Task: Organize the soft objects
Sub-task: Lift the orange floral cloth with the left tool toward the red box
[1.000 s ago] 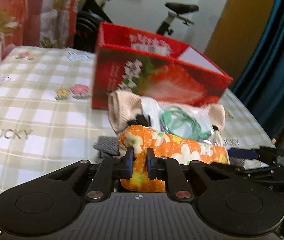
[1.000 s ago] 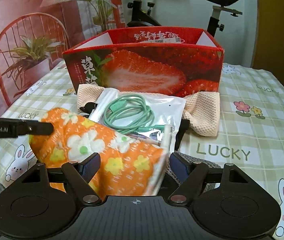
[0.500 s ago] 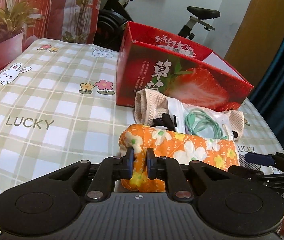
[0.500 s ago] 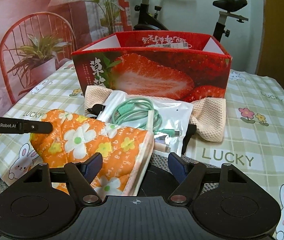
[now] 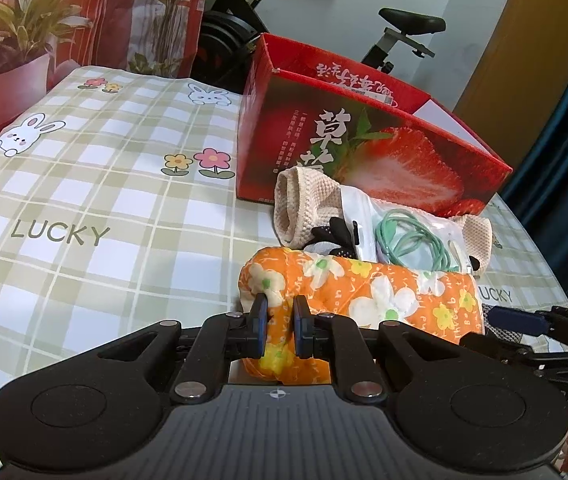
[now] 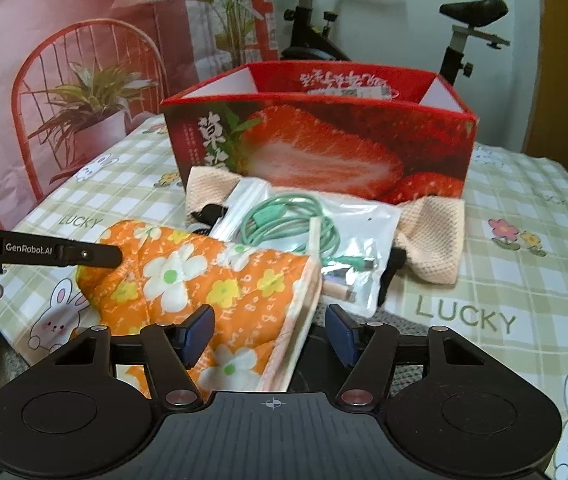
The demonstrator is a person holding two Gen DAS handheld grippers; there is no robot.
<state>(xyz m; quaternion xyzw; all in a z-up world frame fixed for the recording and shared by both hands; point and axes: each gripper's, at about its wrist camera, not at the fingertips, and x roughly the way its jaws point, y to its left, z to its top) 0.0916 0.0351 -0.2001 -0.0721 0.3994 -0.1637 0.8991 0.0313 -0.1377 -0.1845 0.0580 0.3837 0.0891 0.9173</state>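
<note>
An orange flowered quilted cloth [image 5: 368, 300] lies folded near the table's front edge. My left gripper [image 5: 279, 326] is shut on its left end. The same cloth [image 6: 203, 284] shows in the right wrist view, where my right gripper [image 6: 269, 334] is open with the cloth's right edge between its jaws. Behind the cloth lie a beige waffle towel [image 6: 432, 240] and a clear bag with a green cable [image 6: 296, 226]. A red strawberry box [image 6: 320, 140] stands open behind them.
The checked tablecloth [image 5: 83, 208] stretches to the left. A grey cloth [image 6: 408, 364] lies under my right gripper. An exercise bike [image 6: 456, 36] and a potted plant [image 6: 91, 120] stand beyond the table. A blue curtain [image 5: 564, 160] hangs at the right.
The left gripper has lifted and pulled back a little with the orange cloth. The cloth has unrolled flatter between the right gripper's jaws. The right gripper stays open.
</note>
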